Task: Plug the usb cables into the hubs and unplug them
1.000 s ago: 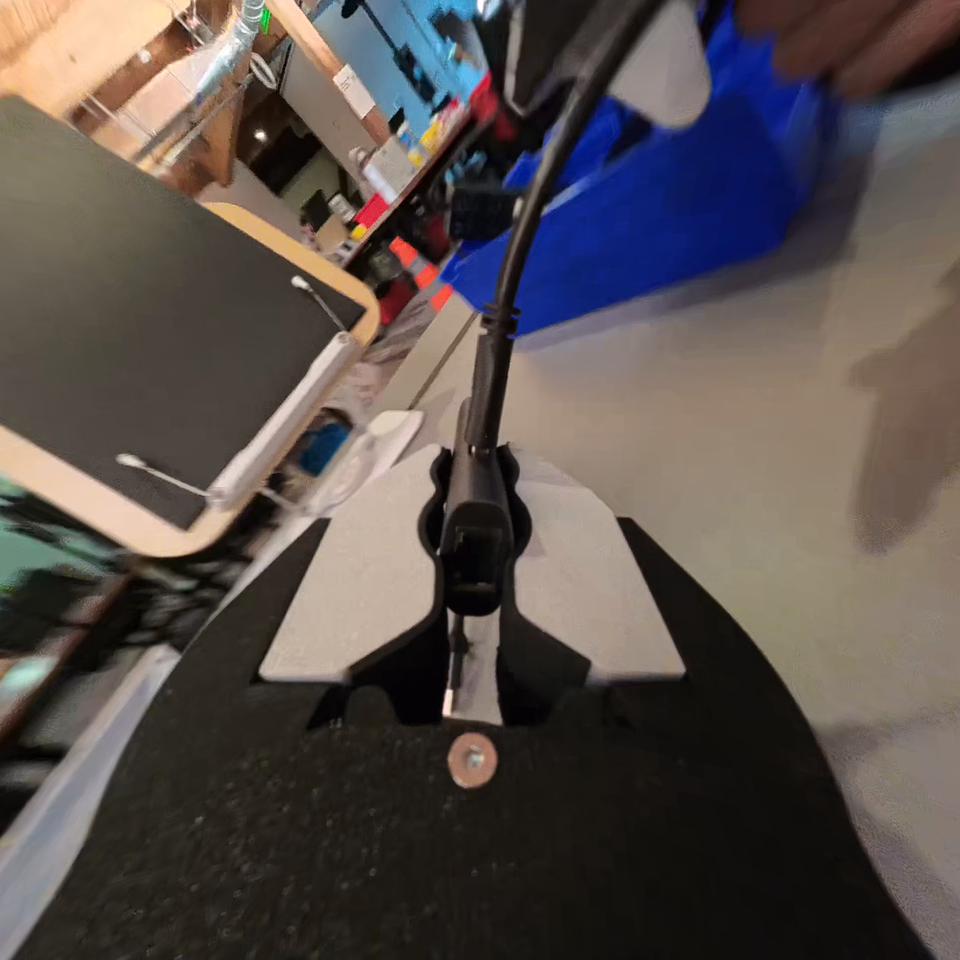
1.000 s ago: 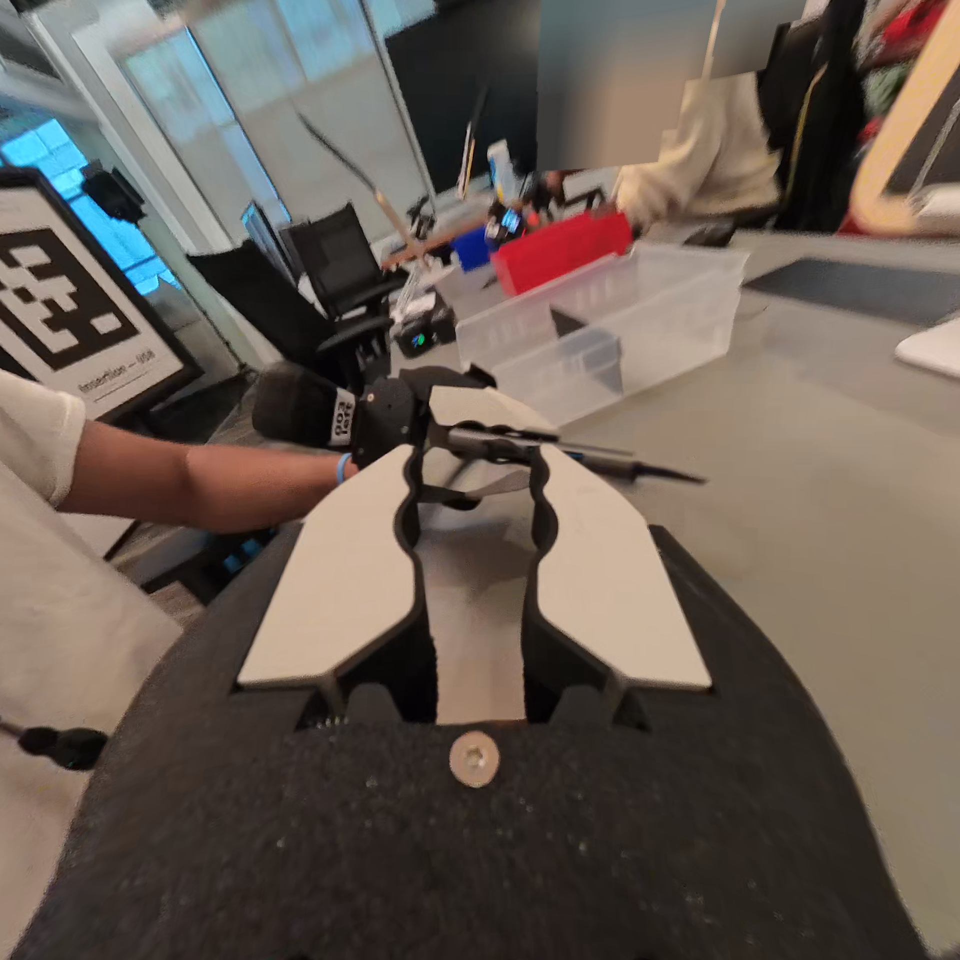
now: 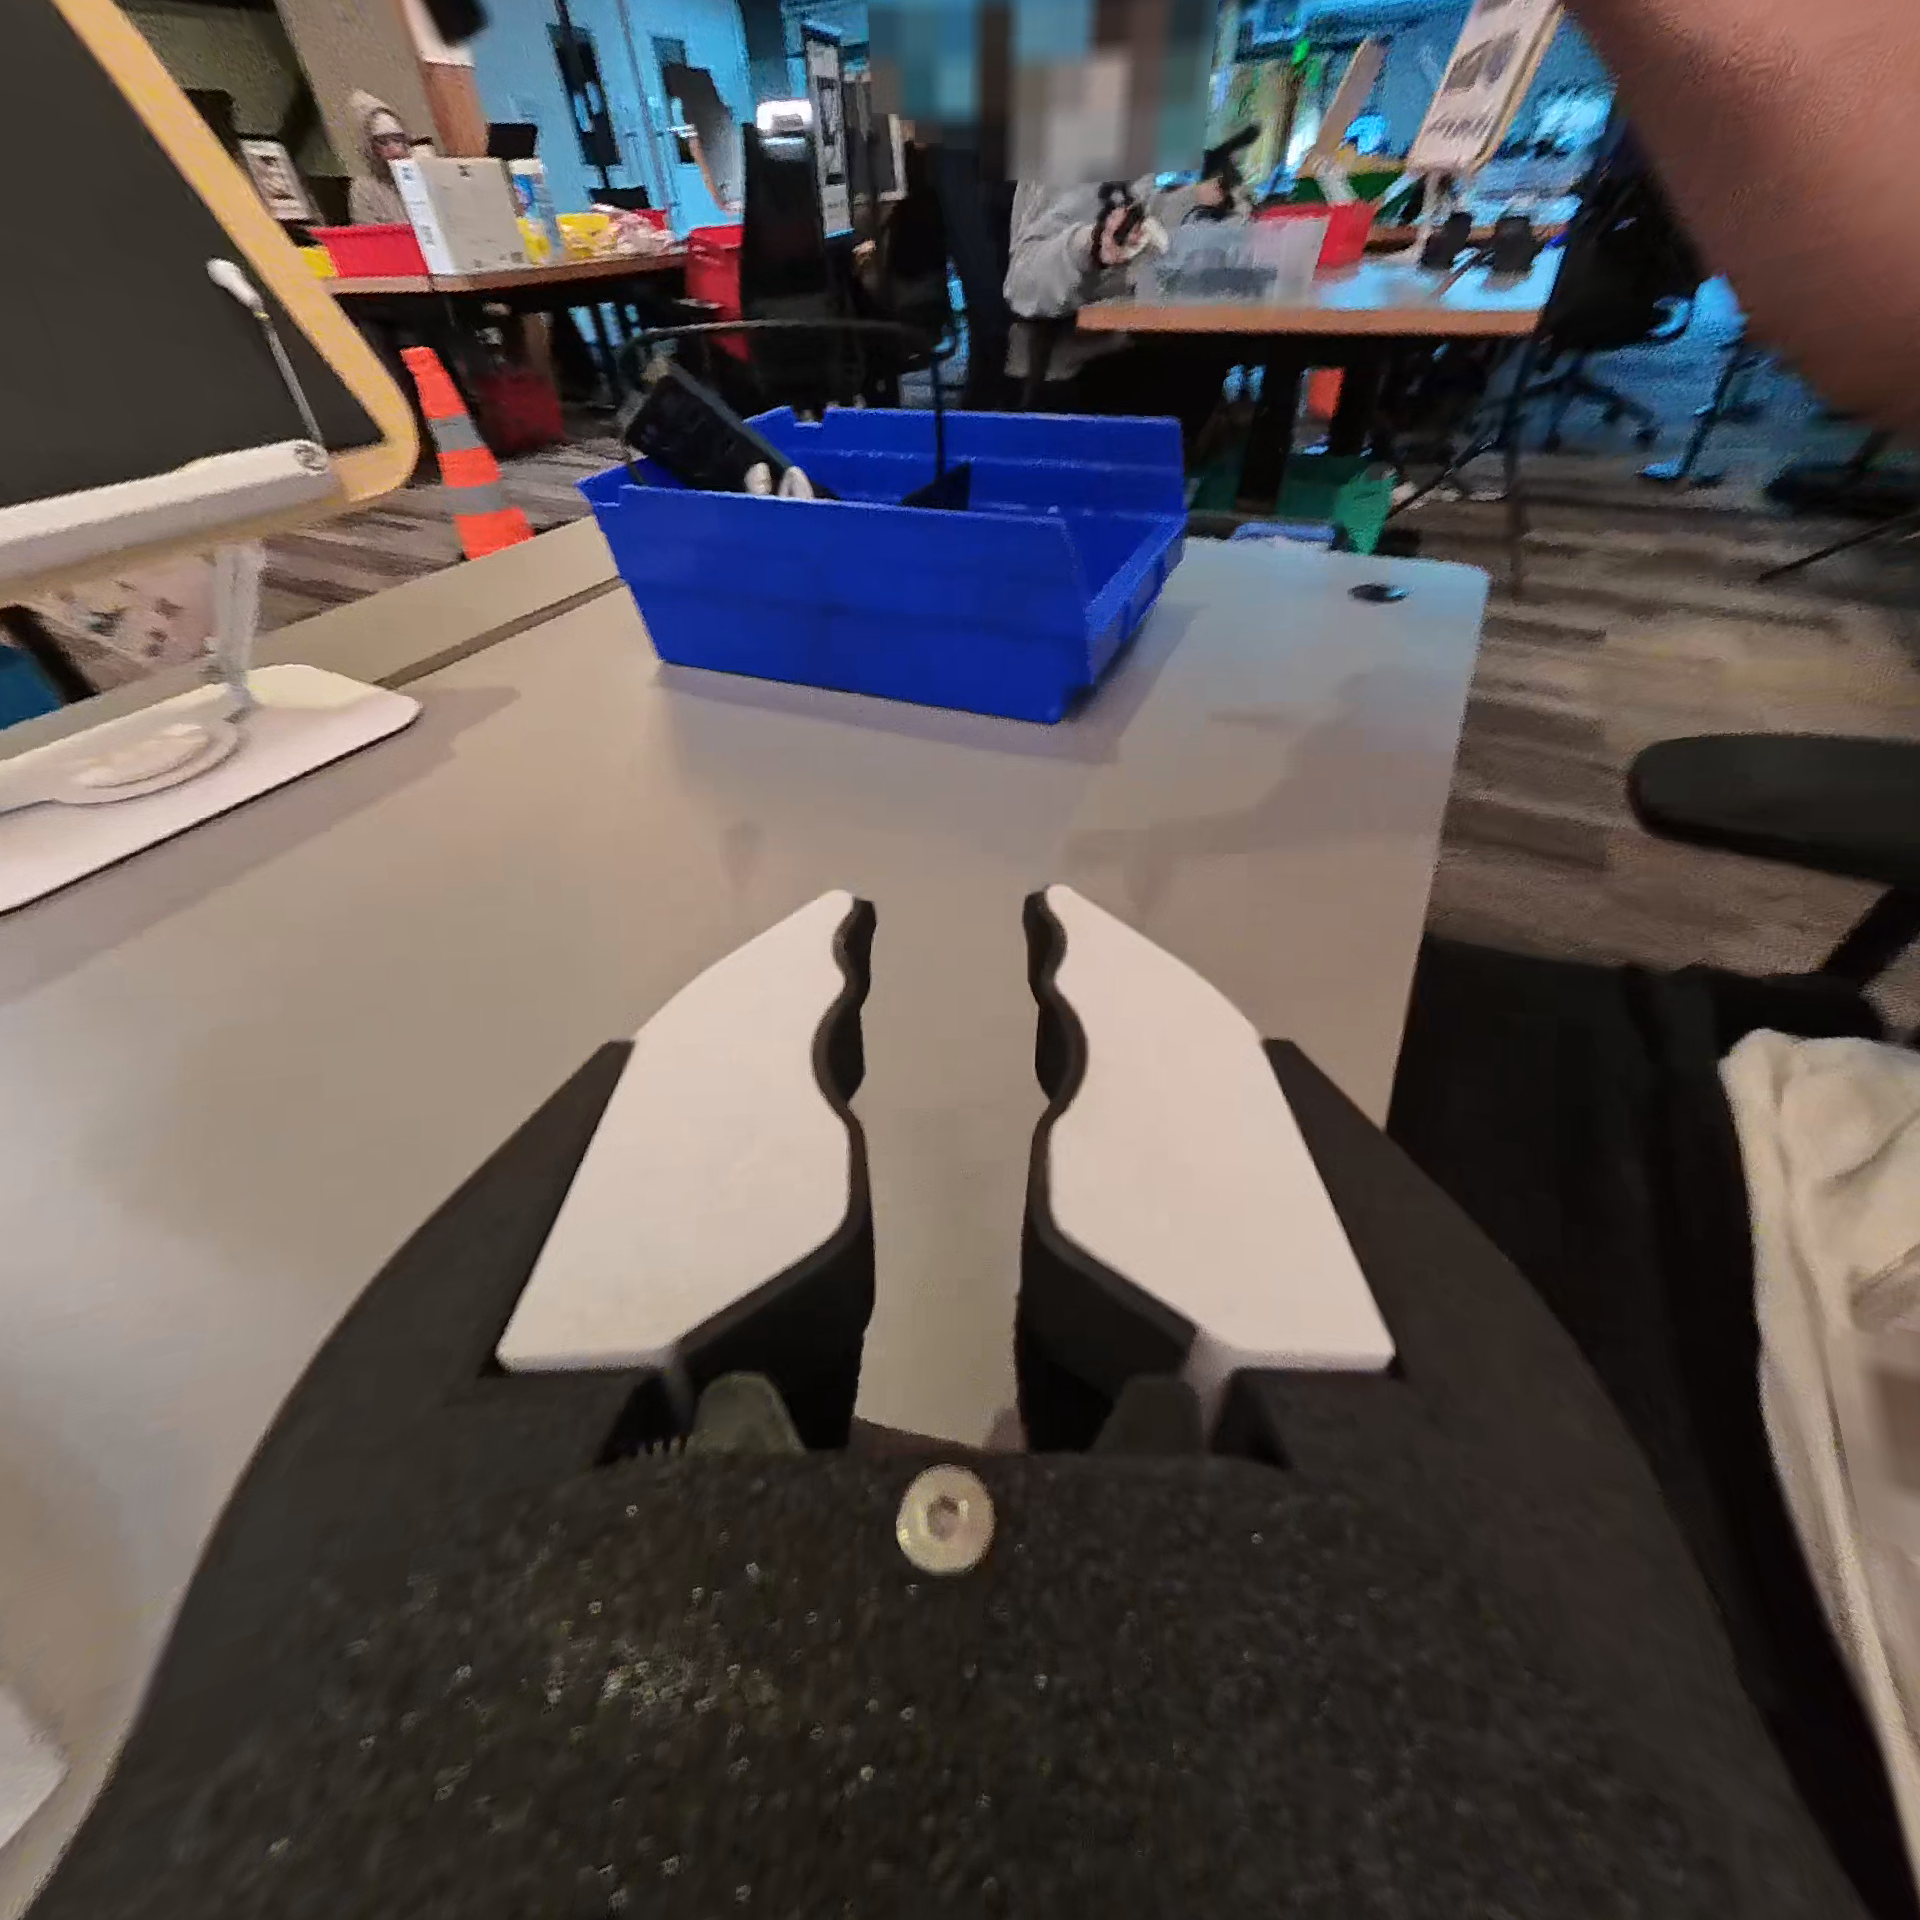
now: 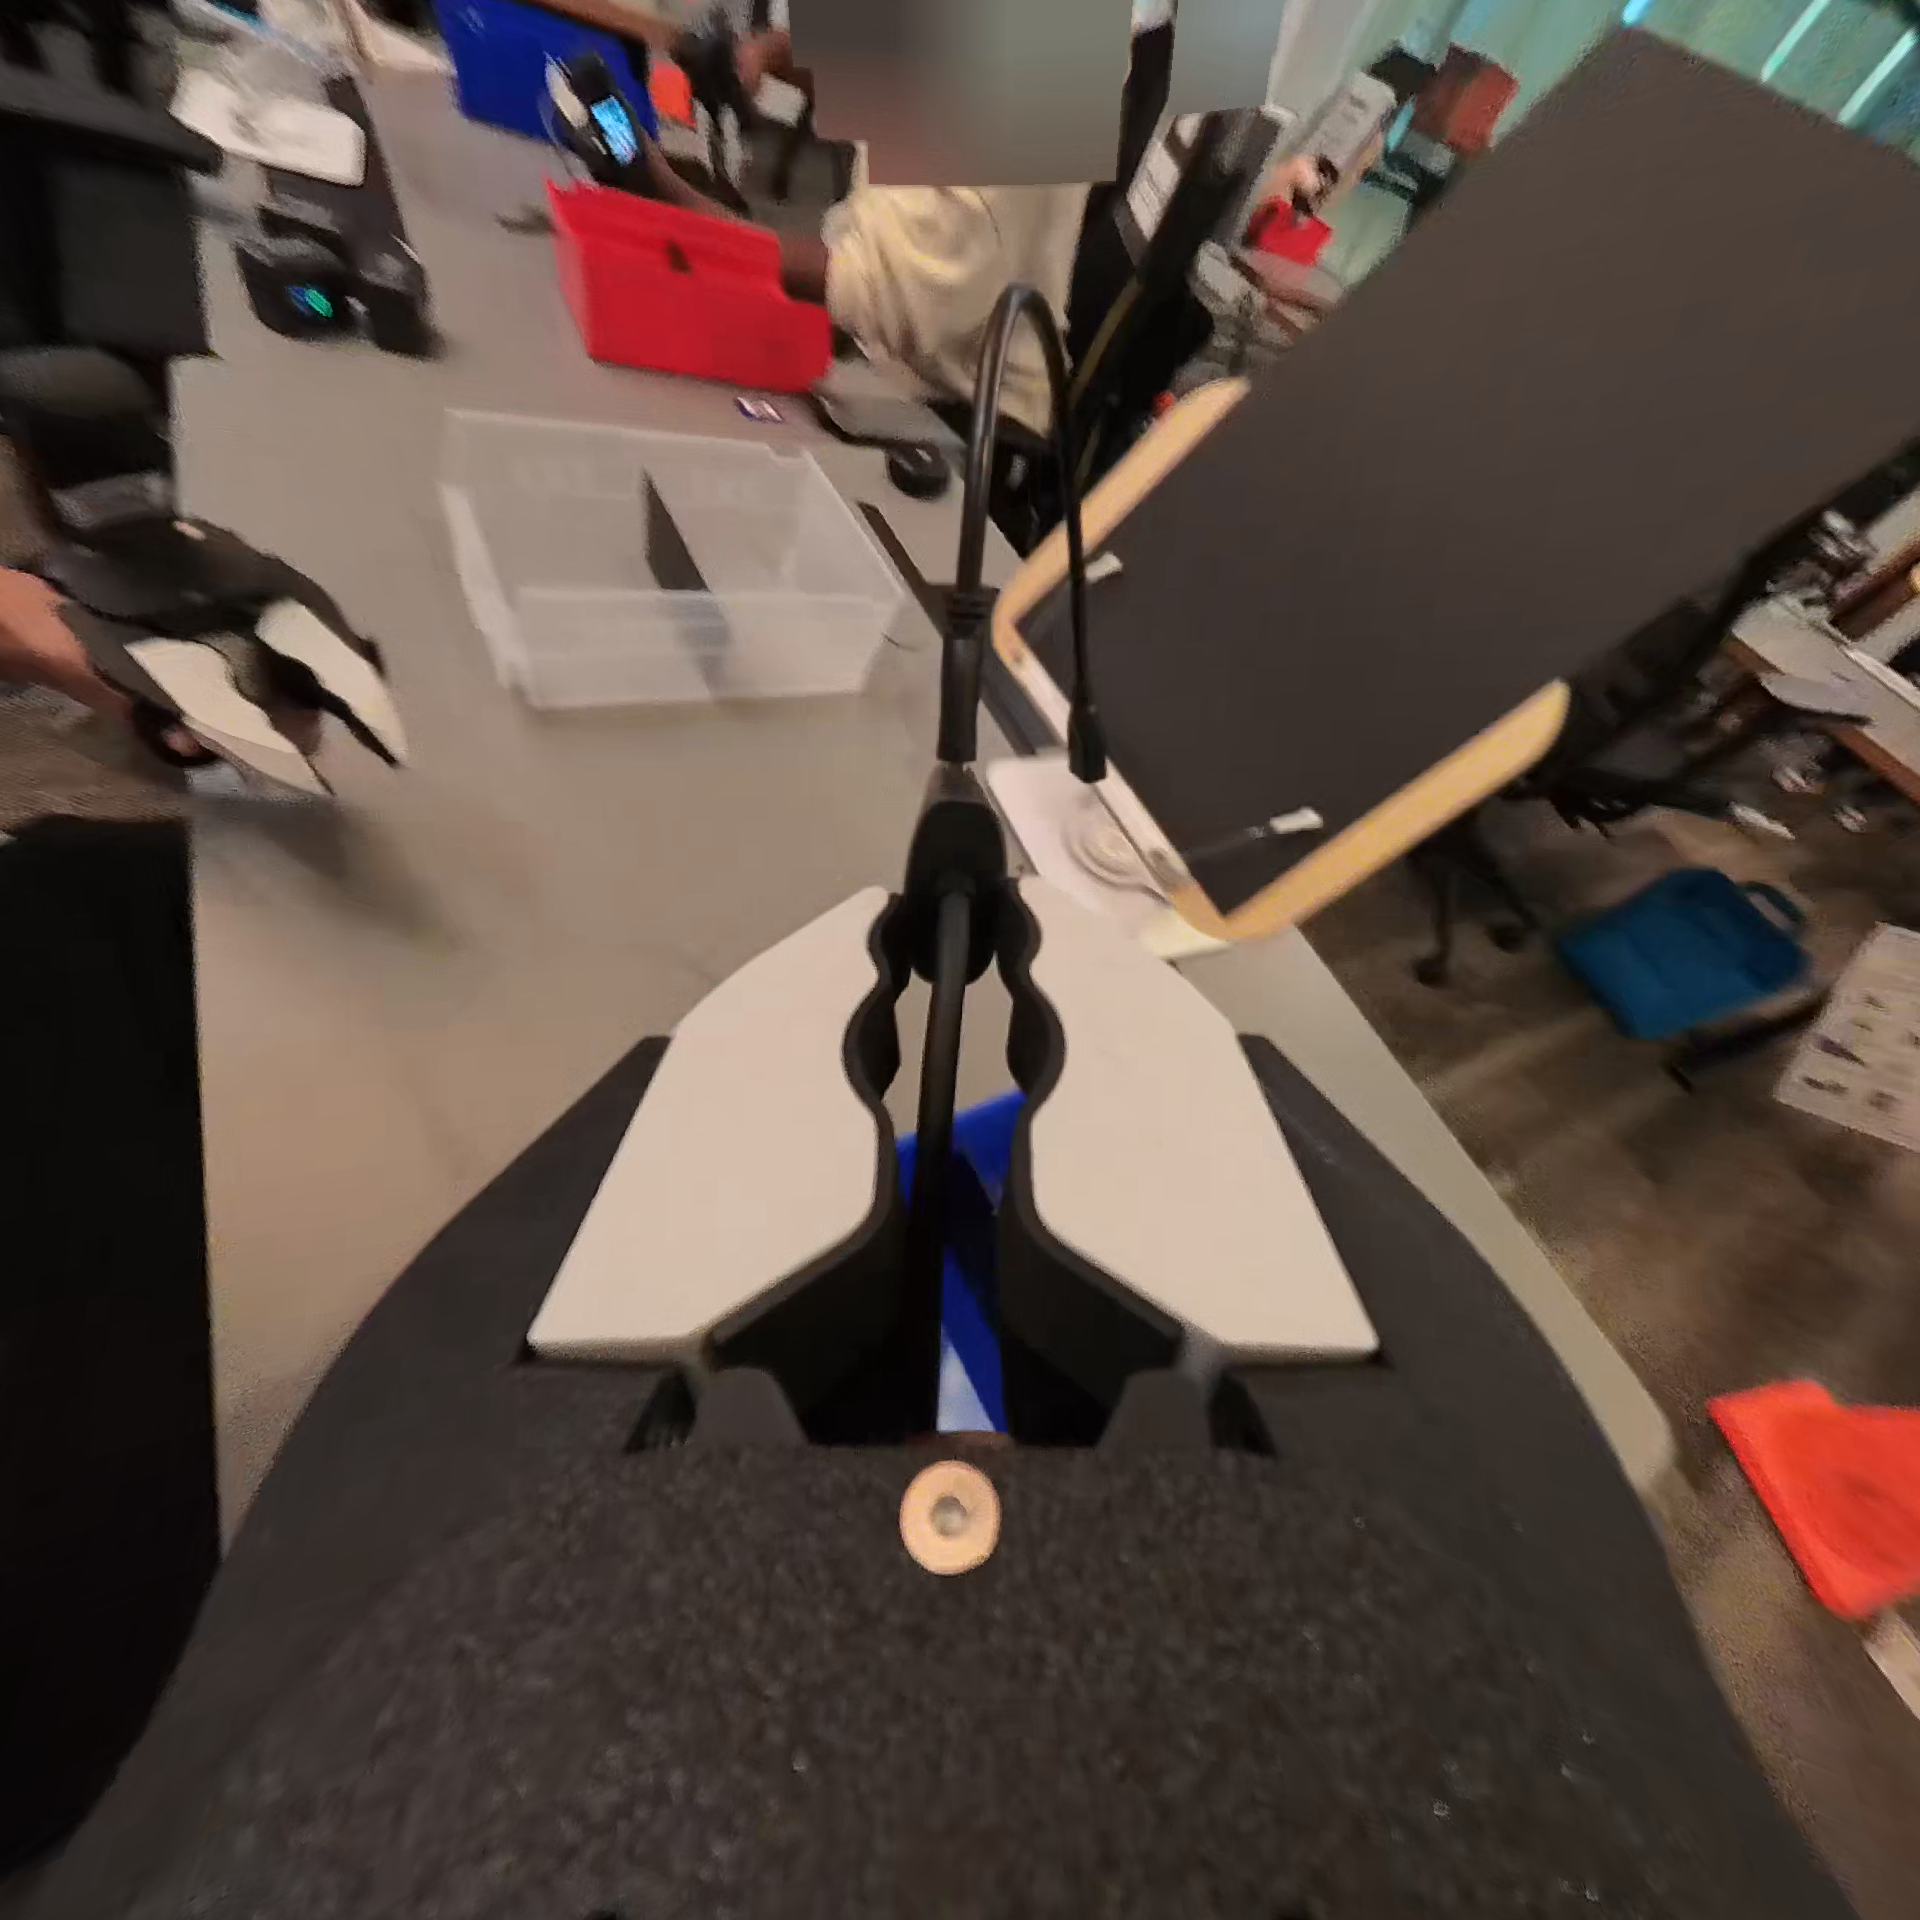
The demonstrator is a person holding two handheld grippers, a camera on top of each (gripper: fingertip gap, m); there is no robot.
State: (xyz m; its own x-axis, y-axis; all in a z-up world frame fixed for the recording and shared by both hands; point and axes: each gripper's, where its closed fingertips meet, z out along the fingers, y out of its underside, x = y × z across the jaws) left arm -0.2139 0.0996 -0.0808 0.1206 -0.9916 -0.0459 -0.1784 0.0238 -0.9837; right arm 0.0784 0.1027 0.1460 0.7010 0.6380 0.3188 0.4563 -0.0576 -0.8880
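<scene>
My right gripper [image 4: 956,904] is shut on a black USB cable [image 4: 982,416] at its plug [image 4: 954,844]. The cable loops up and over, and its free end [image 4: 1086,748] hangs loose. Another black stretch runs back between the fingers, down toward the blue bin [image 4: 971,1153] below. My left gripper [image 3: 948,914] is open and empty, low over the grey table [image 3: 520,935]. It also shows blurred at the left of the right wrist view [image 4: 260,686]. The blue bin [image 3: 883,613] stands ahead of it and holds a black flat device [image 3: 696,426].
A black board with a wooden rim [image 3: 125,312] stands on a white base [image 3: 208,727] at the table's left; it also shows in the right wrist view [image 4: 1455,468]. A clear bin [image 4: 665,582] and a red bin [image 4: 675,291] sit farther off. A chair armrest [image 3: 1766,810] is on the right.
The left gripper held the black plug and has let it go; it is now open and lower. The right gripper was open and now grips the cable over the blue bin.
</scene>
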